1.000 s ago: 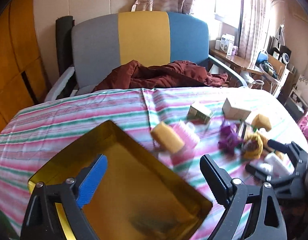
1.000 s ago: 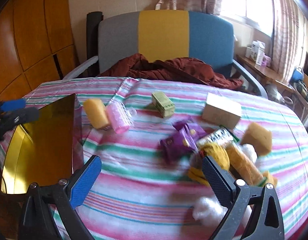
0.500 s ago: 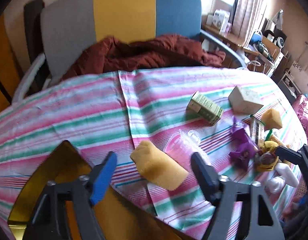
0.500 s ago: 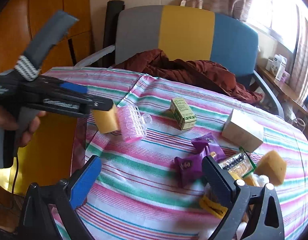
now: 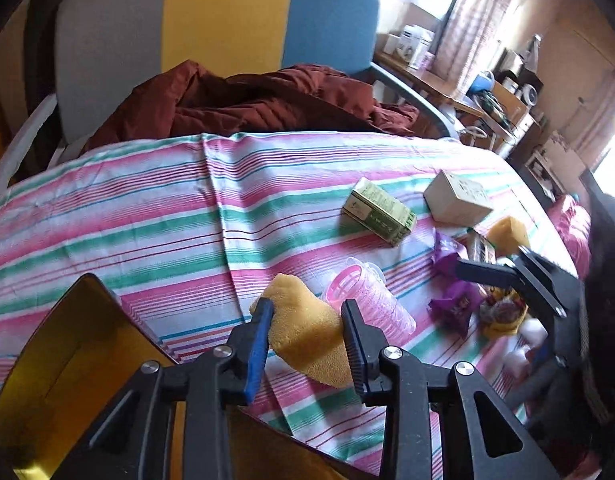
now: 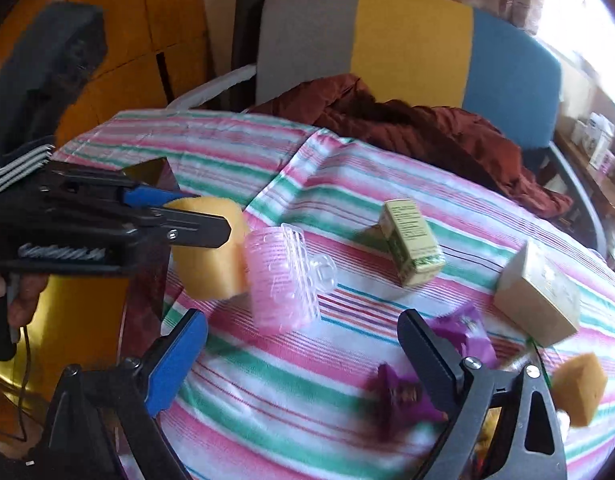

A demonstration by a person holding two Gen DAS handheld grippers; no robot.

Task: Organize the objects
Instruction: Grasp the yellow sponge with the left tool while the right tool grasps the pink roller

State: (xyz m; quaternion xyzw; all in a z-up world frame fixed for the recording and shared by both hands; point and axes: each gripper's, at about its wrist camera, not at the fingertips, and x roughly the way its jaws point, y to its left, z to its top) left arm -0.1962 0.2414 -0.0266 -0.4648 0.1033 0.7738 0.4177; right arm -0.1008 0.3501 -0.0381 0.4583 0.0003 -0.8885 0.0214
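Nearest you on the left, the yellow tray sits at the tabletop edge and, from what shows of it, it looks bare inside, so by my read the sorting has barely begun. Your left claw has just been closing and its jaws are now clamped on the yellow sponge, one pad on each side. The sponge sits on the striped cloth just right of the tray corner, and I can't tell whether it has lifted off yet. It's a soft, porous block and it looks a bit pinched where the pads bite.

Your right claw has its jaws wide apart with nothing between them, though they've just been easing in slightly. It hangs over the cloth on the near side of the pink hair roller, which lies touching the sponge on its right. The roller is see-through ribbed plastic, lying on its side.

Further right there are purple snack packets and a second sponge in a loose pile. Beyond those, the green carton and the beige box sit apart from each other. All of that seems left to do, and the sponge looks like the first thing headed for the tray.
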